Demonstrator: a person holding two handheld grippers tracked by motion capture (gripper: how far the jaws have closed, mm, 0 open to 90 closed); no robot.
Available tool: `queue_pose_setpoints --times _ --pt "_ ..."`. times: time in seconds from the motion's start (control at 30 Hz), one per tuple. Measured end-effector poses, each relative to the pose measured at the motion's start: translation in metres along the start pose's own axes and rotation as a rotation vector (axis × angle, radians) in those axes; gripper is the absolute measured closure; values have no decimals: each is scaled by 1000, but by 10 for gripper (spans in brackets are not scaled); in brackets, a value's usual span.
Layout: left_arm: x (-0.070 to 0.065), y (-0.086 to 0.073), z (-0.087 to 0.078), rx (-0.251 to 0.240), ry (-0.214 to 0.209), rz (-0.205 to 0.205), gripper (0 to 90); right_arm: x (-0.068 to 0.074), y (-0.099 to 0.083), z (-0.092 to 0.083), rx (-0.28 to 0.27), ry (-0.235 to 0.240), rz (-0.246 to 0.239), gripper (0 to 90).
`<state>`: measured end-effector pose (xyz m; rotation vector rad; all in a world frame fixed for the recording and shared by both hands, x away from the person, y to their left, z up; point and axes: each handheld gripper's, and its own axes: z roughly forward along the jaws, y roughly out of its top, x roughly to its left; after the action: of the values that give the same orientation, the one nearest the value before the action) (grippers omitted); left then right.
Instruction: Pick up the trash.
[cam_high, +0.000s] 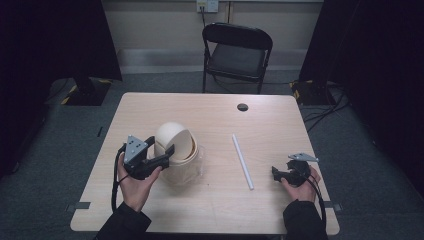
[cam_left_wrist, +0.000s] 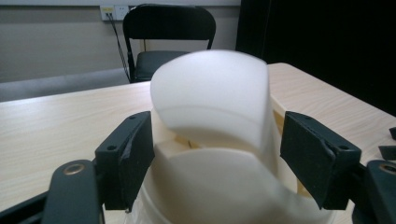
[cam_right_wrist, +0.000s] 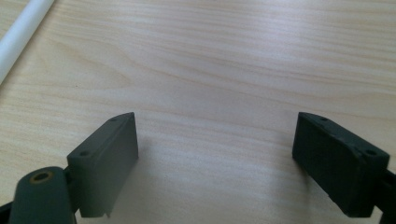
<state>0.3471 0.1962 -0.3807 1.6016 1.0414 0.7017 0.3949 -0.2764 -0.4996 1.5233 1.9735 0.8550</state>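
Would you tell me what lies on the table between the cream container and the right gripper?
A white tube lies between the cream container and the right gripper, in the high view.

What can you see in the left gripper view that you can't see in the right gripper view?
The left gripper view has a cream bin with a swinging lid between the left gripper's jaws, plus a black chair and a wall socket behind.

The right gripper view has a white tube in its top left corner, and the right gripper's jaws stand apart with nothing between them.

Both have the wooden table and a pair of black jaws.
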Motion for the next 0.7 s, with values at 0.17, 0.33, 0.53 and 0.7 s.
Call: queue_pose_setpoints --times 0.17,0.33,0.53,0.7 --pt "-3 5 -5 -19 -18 15 274 0 0 0 0 0 0 138" --pt "-6 8 -9 -41 -39 22 297 0 0 0 -1 -1 -1 140" --pt "-11 3 -17 -44 -78 51 307 1 -1 -1 -8 4 -5 184" --pt "-1 -7 -37 -51 -55 48 295 4 -3 -5 -36 16 -31 333"
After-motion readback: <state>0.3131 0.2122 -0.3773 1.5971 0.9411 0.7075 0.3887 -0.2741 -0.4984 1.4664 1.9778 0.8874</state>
